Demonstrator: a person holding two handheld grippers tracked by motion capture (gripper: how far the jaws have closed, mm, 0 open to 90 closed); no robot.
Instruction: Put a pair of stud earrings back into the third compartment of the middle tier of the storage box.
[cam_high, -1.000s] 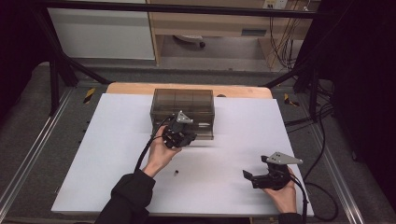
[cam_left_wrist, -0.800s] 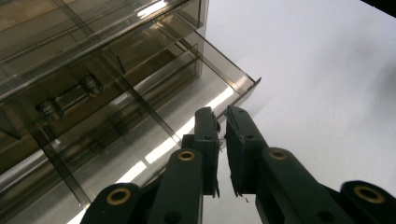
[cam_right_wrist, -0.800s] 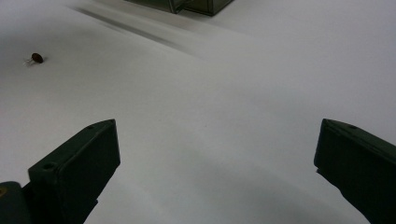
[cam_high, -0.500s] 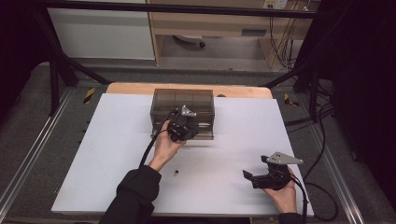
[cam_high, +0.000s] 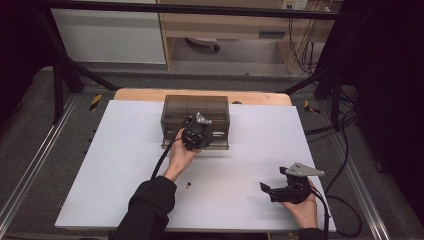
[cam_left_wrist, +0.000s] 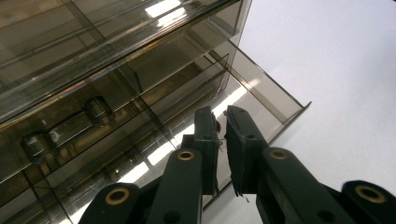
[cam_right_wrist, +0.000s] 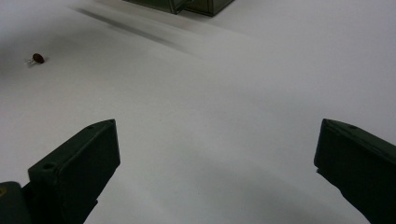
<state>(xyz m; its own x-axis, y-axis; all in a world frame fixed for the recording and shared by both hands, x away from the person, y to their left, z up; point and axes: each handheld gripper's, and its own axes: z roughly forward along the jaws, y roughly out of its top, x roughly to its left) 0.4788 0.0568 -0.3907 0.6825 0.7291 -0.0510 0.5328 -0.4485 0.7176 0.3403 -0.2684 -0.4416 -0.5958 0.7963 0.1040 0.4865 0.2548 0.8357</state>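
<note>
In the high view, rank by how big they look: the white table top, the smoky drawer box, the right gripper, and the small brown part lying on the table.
1. White table top
2. Drawer box
3. Right gripper
4. Small brown part, a speck

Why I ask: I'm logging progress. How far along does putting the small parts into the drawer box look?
Done: the drawer of the smoky box is open. In hand: the left gripper hangs over it, pinching a small red part. Left: another small part lies on the table; the right gripper sits open.
</note>
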